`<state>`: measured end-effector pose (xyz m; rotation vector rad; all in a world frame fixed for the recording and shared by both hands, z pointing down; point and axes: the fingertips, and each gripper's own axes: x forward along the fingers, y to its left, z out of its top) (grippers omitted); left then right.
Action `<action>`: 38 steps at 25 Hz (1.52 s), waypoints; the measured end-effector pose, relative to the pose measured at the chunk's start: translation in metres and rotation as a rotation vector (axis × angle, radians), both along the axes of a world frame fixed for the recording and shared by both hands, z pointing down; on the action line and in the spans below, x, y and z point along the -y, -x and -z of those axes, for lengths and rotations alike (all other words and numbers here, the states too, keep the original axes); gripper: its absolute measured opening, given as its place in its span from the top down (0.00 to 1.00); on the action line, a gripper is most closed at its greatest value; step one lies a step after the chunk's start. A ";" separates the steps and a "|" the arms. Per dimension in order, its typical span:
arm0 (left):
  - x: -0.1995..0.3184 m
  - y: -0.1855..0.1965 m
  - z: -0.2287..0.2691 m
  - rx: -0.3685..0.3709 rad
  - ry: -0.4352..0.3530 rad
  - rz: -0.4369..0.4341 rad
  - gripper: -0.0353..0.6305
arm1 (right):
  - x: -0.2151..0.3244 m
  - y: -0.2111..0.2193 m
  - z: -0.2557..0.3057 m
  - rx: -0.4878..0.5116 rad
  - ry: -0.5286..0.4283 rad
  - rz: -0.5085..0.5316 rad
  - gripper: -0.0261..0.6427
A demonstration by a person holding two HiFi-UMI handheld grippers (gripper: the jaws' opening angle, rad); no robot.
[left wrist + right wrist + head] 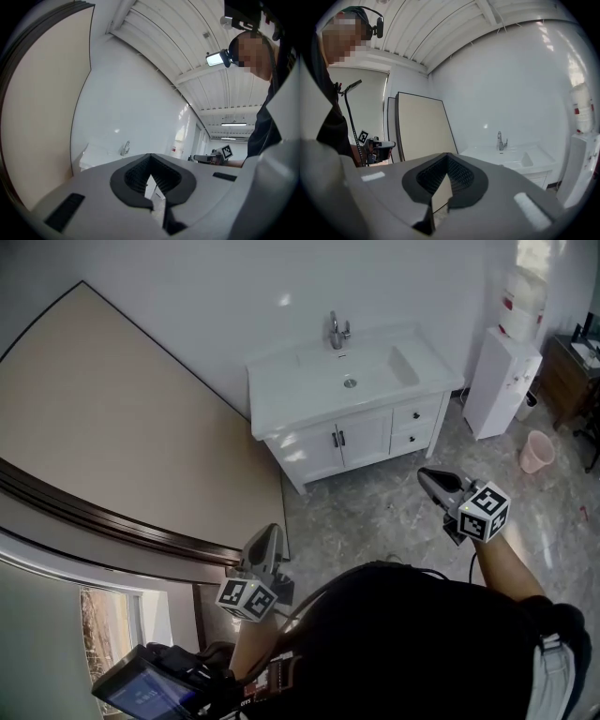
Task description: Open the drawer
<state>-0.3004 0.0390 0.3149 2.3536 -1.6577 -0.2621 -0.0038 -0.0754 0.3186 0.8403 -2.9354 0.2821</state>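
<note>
A white vanity (281,395) with a sink and a faucet (337,332) stands against the far wall. It has two doors, and two small drawers stacked at its right end, the upper drawer (417,414) above the lower drawer (412,438). Both drawers are closed. My left gripper (270,529) hangs at the lower left, far from the vanity, shut and empty (150,155). My right gripper (424,472) is over the floor in front of the drawers, well short of them. Its jaws meet at the tips with nothing between them (447,154).
A large beige board (112,418) leans against the wall on the left. A white water dispenser (506,371) stands right of the vanity, with a pink bin (536,451) on the marbled floor and a dark wooden desk (567,371) beyond.
</note>
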 end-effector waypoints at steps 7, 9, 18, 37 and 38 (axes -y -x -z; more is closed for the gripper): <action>0.066 -0.016 0.010 0.010 -0.005 0.106 0.96 | 0.098 -0.002 0.014 -0.001 -0.043 0.114 0.97; 0.090 -0.023 0.014 0.000 -0.004 0.133 0.96 | 0.127 -0.006 0.021 0.004 -0.054 0.137 0.97; 0.175 -0.053 0.007 0.005 0.018 0.170 0.96 | 0.227 -0.017 0.012 0.004 -0.046 0.191 0.97; 0.342 0.105 0.028 -0.003 -0.035 -0.019 0.96 | 0.329 0.107 0.035 -0.024 -0.076 -0.007 0.97; 0.351 0.115 0.031 -0.004 -0.026 -0.030 0.96 | 0.334 0.116 0.038 -0.020 -0.074 -0.023 0.97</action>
